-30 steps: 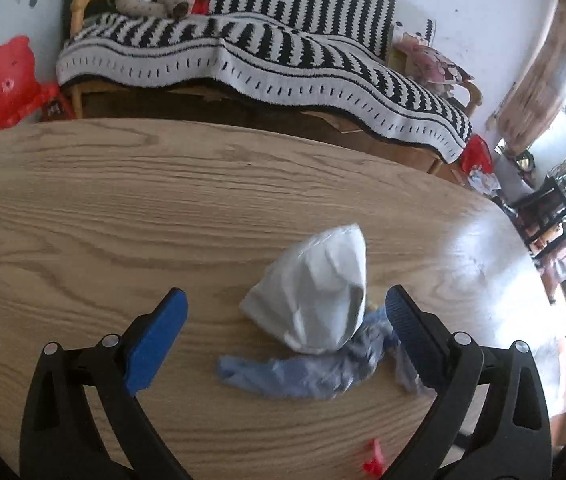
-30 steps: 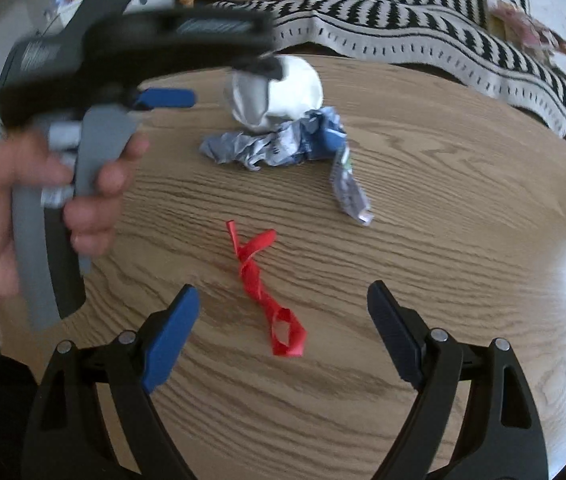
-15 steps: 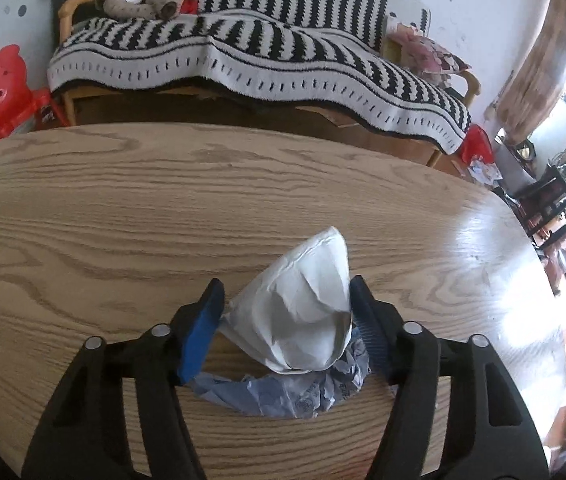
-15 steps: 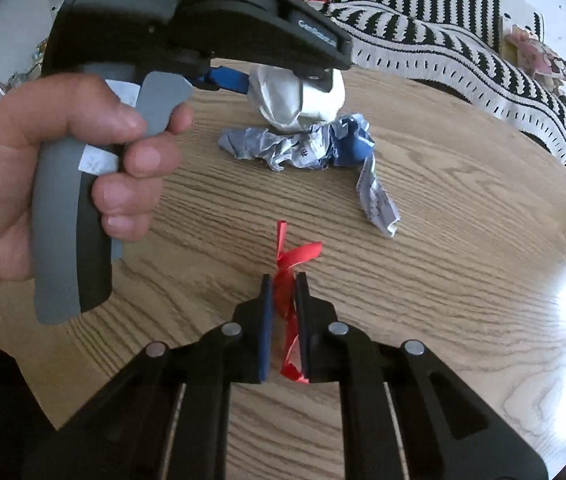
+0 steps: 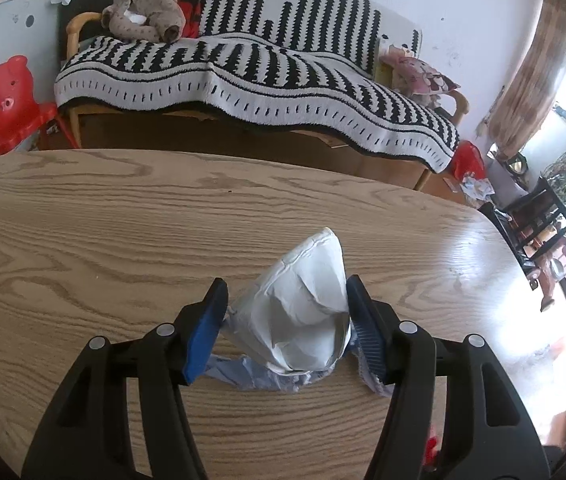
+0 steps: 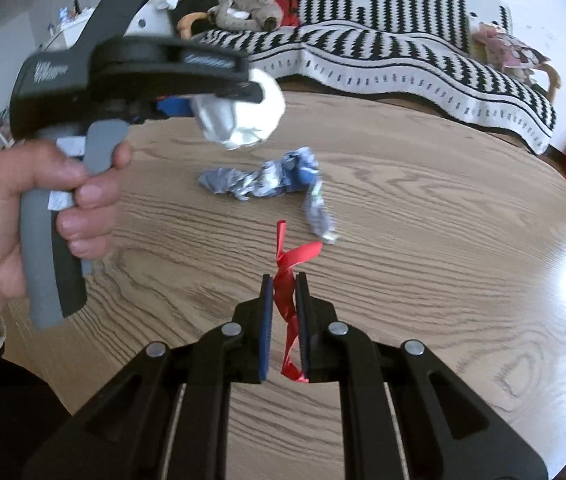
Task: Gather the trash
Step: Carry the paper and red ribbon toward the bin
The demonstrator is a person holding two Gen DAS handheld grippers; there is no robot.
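Right gripper [image 6: 283, 284], nearly closed, pinches one red ribbon [image 6: 289, 264]. Left gripper [image 5: 285, 300], half open, clamps one crushed white paper cup [image 5: 303, 312]. One crumpled blue wrapper [image 6: 267, 178] lies on the wooden table [image 6: 443, 240] at twelve o'clock from the ribbon. Beyond stands one sofa under a striped blanket [image 5: 263, 76].

Daylight floods in from about three o'clock in both views, where the window area [image 5: 563, 184] is blown out to near white and throws a broad pale glare across the worktop [image 5: 471, 264] on that side. Both pictures bulge with fisheye distortion, the far worktop edge bending into an arc and black vignette filling the corners. The left wrist view is sharp, while in the right wrist view the left tongs [image 6: 219, 116] and hand [image 6: 43, 216] at nine to eleven o'clock are smeared by motion blur.
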